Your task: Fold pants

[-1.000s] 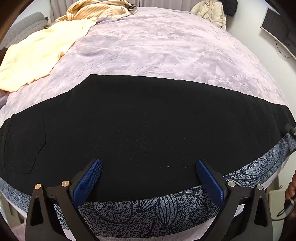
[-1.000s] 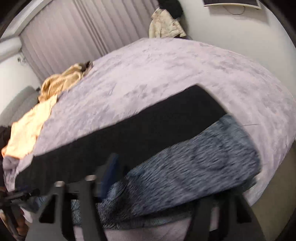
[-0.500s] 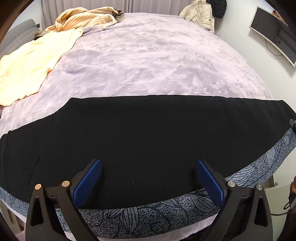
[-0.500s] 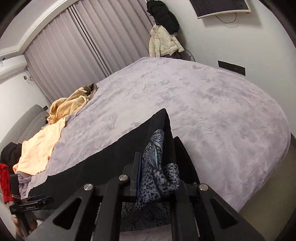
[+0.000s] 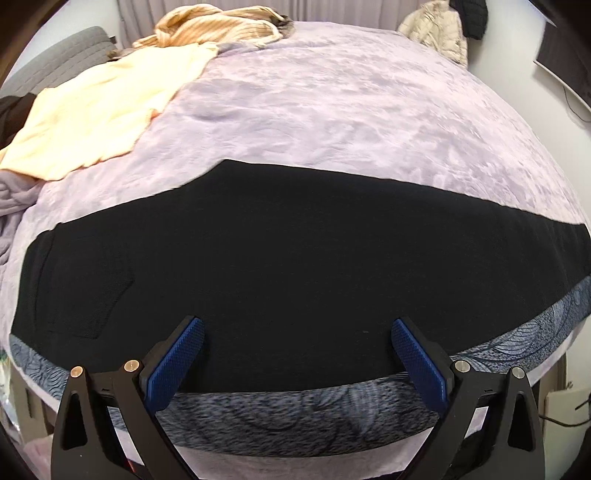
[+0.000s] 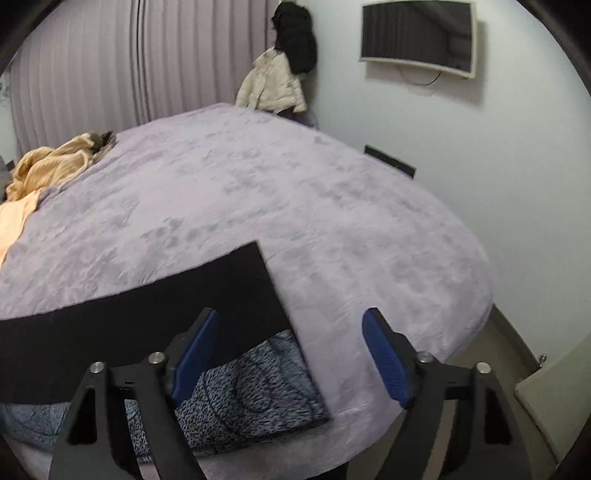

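Left wrist view: I've got the long black pants with a blue-grey leaf-print layer underneath [image 5: 295, 266] stretched flat across the near edge of the lilac plush bedspread [image 5: 351, 122], running side to side in front of my left gripper [image 5: 297, 354]. Its blue pads [image 5: 173, 369] are spread wide with nothing between them, hanging just above the black cloth near its front edge. The printed layer peeks out as a strip along the near side; its pattern is blurred at the bottom, and I can't tell how far it goes under the black.

Over on the right wrist view, my right gripper [image 6: 288, 354] is released too, jaws wide apart. The pants' end [image 6: 155, 314] lies just ahead, its corner reaching under the left finger [image 6: 194, 354]; the right finger sits over bare bedspread. The pants run off the left edge of this view. A pale yellow shirt [image 5: 96, 110] and a striped tan garment [image 5: 218, 26] lie well apart, at the bed's far left.
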The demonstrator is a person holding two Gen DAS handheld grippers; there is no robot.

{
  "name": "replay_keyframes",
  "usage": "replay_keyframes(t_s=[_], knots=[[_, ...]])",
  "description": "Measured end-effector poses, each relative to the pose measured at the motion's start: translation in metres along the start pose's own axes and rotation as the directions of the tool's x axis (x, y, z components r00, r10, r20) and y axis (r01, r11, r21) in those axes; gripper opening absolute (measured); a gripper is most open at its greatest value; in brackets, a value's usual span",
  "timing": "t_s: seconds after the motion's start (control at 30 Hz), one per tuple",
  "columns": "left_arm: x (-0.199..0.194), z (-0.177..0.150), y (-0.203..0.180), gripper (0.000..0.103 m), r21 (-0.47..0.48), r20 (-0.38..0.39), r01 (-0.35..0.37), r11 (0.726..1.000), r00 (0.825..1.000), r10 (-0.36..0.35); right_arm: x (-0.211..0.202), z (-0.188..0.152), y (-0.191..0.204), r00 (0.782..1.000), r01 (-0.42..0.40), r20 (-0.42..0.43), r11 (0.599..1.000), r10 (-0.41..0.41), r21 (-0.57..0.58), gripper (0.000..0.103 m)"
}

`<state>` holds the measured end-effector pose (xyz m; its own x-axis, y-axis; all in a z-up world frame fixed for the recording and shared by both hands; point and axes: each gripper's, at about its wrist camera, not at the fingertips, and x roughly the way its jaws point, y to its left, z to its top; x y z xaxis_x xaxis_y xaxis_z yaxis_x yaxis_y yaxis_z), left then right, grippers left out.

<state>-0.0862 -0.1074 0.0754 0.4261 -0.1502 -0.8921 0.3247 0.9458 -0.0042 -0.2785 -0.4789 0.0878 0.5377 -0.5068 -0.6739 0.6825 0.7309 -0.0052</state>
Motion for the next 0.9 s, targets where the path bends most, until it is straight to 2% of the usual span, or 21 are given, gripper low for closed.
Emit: replay_keyframes(t_s=[0.03, 0.07, 0.17, 0.23, 0.3, 0.33, 0.37, 0.4, 0.47, 0.5, 0.57, 0.63, 0.67, 0.73, 0.83, 0.9], knots=[[0.0, 0.002, 0.005, 0.102, -0.02, 0.004, -0.009, 1.0, 1.0, 0.009, -0.008, 0.005, 0.001, 0.999, 0.02, 0.026, 1.0, -0.02, 0.003, 0.084], [0.003, -0.015, 0.018, 0.102, -0.046, 0.008, -0.018, 0.999, 1.0, 0.018, -0.015, 0.01, 0.008, 0.999, 0.015, 0.044, 1.0, -0.014, -0.009, 0.084], [0.011, -0.01, 0.02, 0.102, -0.08, 0.025, -0.048, 0.996, 0.998, 0.05, -0.03, 0.017, 0.069, 0.991, -0.119, 0.048, 0.983, 0.127, -0.141, 0.084], [0.016, -0.001, 0.009, 0.102, -0.049, 0.033, -0.078, 0.996, 0.996, 0.08, -0.032, 0.008, 0.134, 0.963, -0.267, -0.027, 0.929, 0.269, -0.256, 0.084], [0.013, 0.006, -0.009, 0.102, 0.019, 0.079, -0.123, 0.992, 0.989, 0.121, -0.031, -0.01, 0.2, 0.92, -0.391, -0.127, 0.841, 0.371, -0.374, 0.084], [0.014, 0.007, -0.017, 0.102, 0.047, 0.099, -0.166, 0.985, 0.982, 0.161, -0.032, -0.022, 0.232, 0.908, -0.415, -0.156, 0.794, 0.388, -0.445, 0.084], [0.004, 0.001, -0.009, 0.102, 0.066, 0.106, -0.222, 0.973, 0.971, 0.215, -0.032, -0.033, 0.257, 0.917, -0.393, -0.158, 0.766, 0.365, -0.508, 0.084], [0.009, 0.0, -0.01, 0.102, 0.082, 0.103, -0.273, 0.958, 0.959, 0.265, -0.03, -0.044, 0.277, 0.929, -0.363, -0.155, 0.749, 0.335, -0.554, 0.084], [0.019, -0.005, -0.006, 0.102, 0.107, 0.092, -0.343, 0.933, 0.938, 0.334, -0.023, -0.055, 0.295, 0.928, -0.368, -0.183, 0.724, 0.325, -0.584, 0.084], [0.021, -0.01, 0.001, 0.102, 0.107, 0.092, -0.35, 0.931, 0.936, 0.341, -0.019, -0.06, 0.297, 0.931, -0.361, -0.185, 0.72, 0.315, -0.592, 0.084], [0.018, -0.017, 0.019, 0.102, 0.089, 0.093, -0.346, 0.934, 0.937, 0.338, -0.013, -0.06, 0.287, 0.937, -0.347, -0.179, 0.73, 0.301, -0.588, 0.086], [0.013, -0.022, 0.036, 0.102, 0.071, 0.093, -0.377, 0.924, 0.924, 0.37, -0.004, -0.053, 0.262, 0.954, -0.298, -0.157, 0.772, 0.255, -0.561, 0.089], [0.017, -0.022, 0.04, 0.102, 0.06, 0.089, -0.407, 0.912, 0.912, 0.401, 0.004, -0.048, 0.244, 0.964, -0.265, -0.149, 0.8, 0.219, -0.538, 0.091], [0.018, -0.026, 0.058, 0.102, 0.032, 0.069, -0.445, 0.895, 0.894, 0.442, 0.013, -0.036, 0.203, 0.977, -0.209, -0.143, 0.856, 0.159, -0.473, 0.102], [0.023, -0.031, 0.084, 0.102, -0.018, 0.028, -0.45, 0.893, 0.892, 0.45, 0.028, -0.023, 0.136, 0.985, -0.129, -0.153, 0.921, 0.076, -0.369, 0.102], [0.022, -0.035, 0.098, 0.102, -0.031, 0.016, -0.469, 0.883, 0.883, 0.469, 0.037, -0.016, 0.099, 0.988, -0.054, -0.156, 0.944, 0.003, -0.326, 0.102]])
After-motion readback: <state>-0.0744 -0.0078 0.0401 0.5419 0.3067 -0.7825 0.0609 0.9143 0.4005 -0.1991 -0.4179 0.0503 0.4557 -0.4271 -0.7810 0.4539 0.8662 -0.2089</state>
